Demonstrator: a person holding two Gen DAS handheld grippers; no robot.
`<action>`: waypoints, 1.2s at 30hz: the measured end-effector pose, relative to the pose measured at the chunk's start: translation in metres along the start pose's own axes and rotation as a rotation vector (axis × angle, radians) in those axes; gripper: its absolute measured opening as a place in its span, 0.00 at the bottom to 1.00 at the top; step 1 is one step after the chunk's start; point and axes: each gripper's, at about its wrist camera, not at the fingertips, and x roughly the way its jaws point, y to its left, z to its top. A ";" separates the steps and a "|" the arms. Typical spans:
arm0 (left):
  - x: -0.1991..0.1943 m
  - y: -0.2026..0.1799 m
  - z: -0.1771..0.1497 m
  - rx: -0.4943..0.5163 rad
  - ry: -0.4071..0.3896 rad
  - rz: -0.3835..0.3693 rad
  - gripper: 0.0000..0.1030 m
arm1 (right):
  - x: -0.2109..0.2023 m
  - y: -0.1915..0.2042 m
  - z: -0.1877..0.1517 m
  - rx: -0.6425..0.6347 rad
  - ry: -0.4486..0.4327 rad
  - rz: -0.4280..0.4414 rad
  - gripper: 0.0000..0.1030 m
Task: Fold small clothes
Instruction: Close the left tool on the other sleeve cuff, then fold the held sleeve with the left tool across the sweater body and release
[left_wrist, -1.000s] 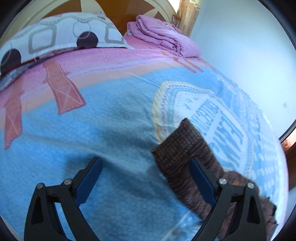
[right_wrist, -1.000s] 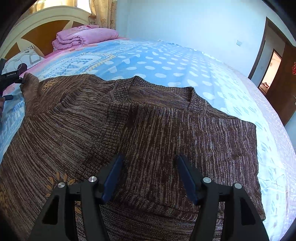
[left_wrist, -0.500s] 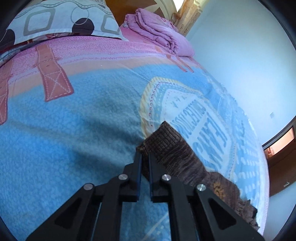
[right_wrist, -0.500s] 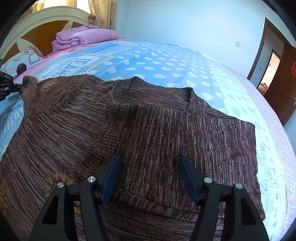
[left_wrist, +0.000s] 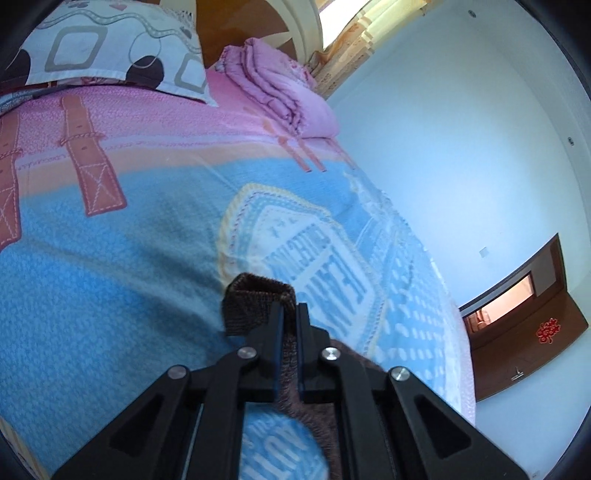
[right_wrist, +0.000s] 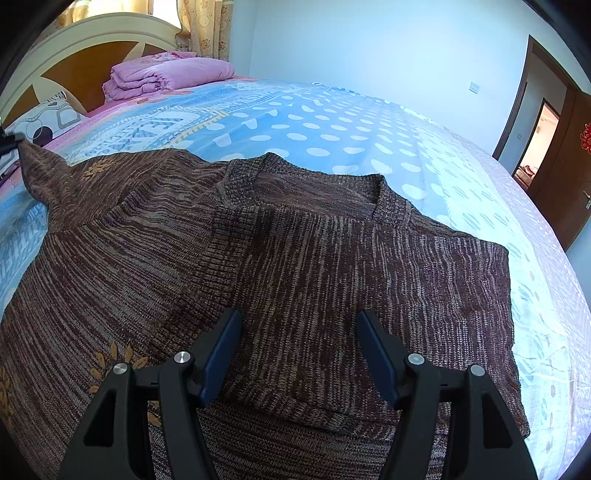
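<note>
A brown knitted sweater lies spread on the bed, its right sleeve folded over the chest. My left gripper is shut on the cuff of the left sleeve and holds it lifted off the bedspread; the raised sleeve tip also shows at the far left of the right wrist view. My right gripper is open and empty, hovering just above the sweater's lower front near the folded sleeve's cuff.
The bed has a blue and pink bedspread. A folded pink quilt and a patterned pillow lie at the headboard. A wall and a brown door stand to the right of the bed.
My left gripper closed on the sleeve cuff and has lifted it off the bedspread. My right gripper stayed open in the same place over the sweater.
</note>
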 end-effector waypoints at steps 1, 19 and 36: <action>-0.003 -0.008 0.001 0.006 -0.006 -0.018 0.06 | 0.000 0.000 0.000 0.000 0.000 0.000 0.64; 0.001 -0.144 -0.064 0.295 0.038 -0.170 0.06 | -0.053 -0.056 -0.009 0.146 -0.019 0.176 0.69; 0.042 -0.214 -0.261 0.781 0.206 -0.091 0.19 | -0.058 -0.067 -0.051 0.234 -0.006 0.176 0.70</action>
